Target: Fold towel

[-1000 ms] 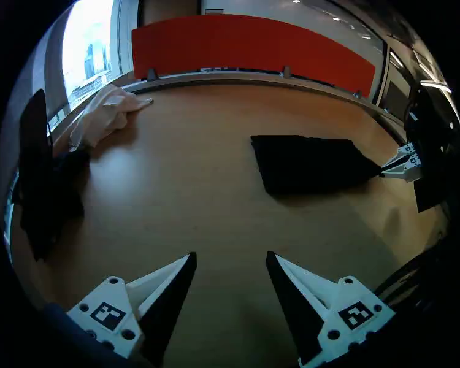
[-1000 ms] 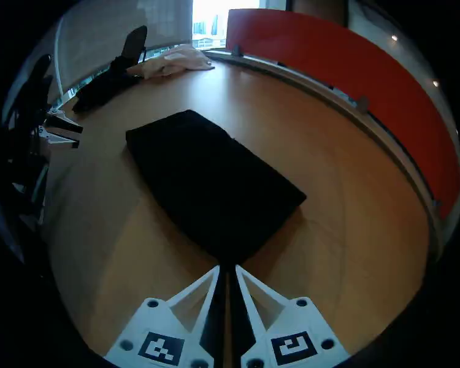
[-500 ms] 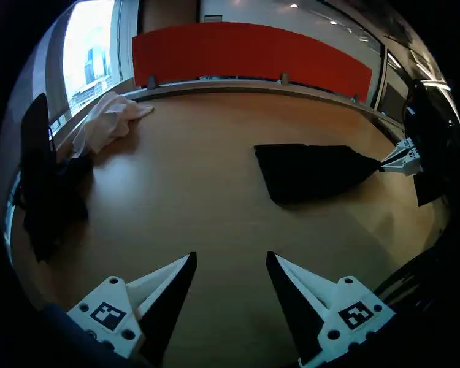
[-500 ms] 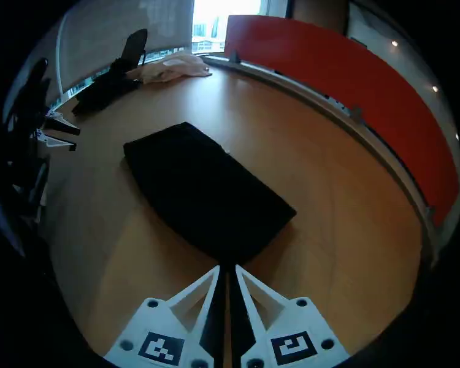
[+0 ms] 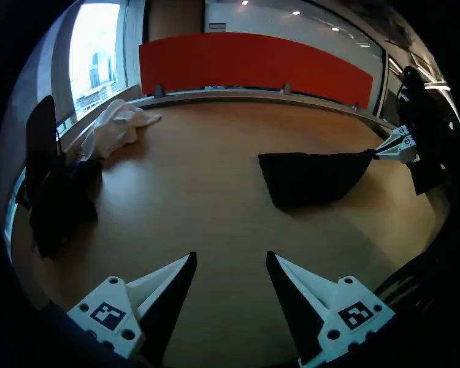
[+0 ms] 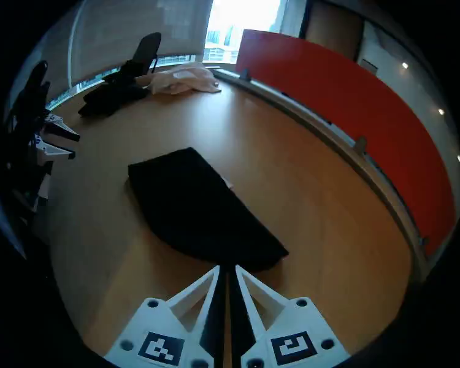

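Corner of the towel [image 6: 193, 208] — seemingly pinched — hides inside the right tool [image 6: 229, 270].

One black towel [image 5: 310, 175], one pale cloth [image 5: 116, 126]

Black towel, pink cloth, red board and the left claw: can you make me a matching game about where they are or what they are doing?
Things:
1. black towel
2. pink cloth
3. red board
4. left claw

Places or states:
A. open, holding nothing
B. standing along the far edge of the table
C. one corner pinched in the right claw and raised
D. crumpled near the window

Pairs: 1-C, 2-D, 3-B, 4-A
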### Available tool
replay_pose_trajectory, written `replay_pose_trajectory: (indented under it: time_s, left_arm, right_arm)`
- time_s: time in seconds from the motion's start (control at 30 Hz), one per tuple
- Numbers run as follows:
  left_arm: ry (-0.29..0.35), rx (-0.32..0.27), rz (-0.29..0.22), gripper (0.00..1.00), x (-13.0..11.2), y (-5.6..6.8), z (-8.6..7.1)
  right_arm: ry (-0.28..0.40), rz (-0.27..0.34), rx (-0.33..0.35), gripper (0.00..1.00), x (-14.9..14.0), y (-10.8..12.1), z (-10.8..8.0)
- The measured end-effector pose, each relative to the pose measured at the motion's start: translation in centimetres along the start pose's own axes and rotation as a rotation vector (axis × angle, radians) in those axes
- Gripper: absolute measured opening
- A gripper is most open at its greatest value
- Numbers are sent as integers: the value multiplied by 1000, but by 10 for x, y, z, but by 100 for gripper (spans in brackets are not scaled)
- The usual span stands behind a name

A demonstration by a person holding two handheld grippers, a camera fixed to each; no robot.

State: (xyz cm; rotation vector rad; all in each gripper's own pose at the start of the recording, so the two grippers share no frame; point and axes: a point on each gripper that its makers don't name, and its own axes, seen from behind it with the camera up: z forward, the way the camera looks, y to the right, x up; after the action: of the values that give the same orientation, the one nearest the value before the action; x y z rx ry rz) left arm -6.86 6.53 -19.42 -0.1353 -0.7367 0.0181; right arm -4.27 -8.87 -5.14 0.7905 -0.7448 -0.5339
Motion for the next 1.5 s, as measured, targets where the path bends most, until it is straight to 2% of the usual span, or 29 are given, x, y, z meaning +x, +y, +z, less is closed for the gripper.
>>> replay_pose_trajectory:
  time_s: [0.3,0.5,0.8,1.0,1.3,1.5]
  left_arm:
    - [10,23,-41,83,-7,-5,-11]
    - [14,27,-58,83,-10,-7,-14]
    - [22,27,-78,83,-11,-6,-17]
    - [26,28,-84,83,-13,-8,-20]
    - [29,68,-106,83,-17,-22,-29]
    - [27,84,-134,83,-22,-26,-33]
  right_arm:
    - [88,-98,24,2,72,-3,6]
    - [123,-162,60,2,107,-15,11]
    - [118,-212,116,3,123,-34,28]
    - [113,-242,169,2,134,-56,47]
    - [97,-260,287,2,145,-111,92]
    - [53,-265,337,3,136,-136,120]
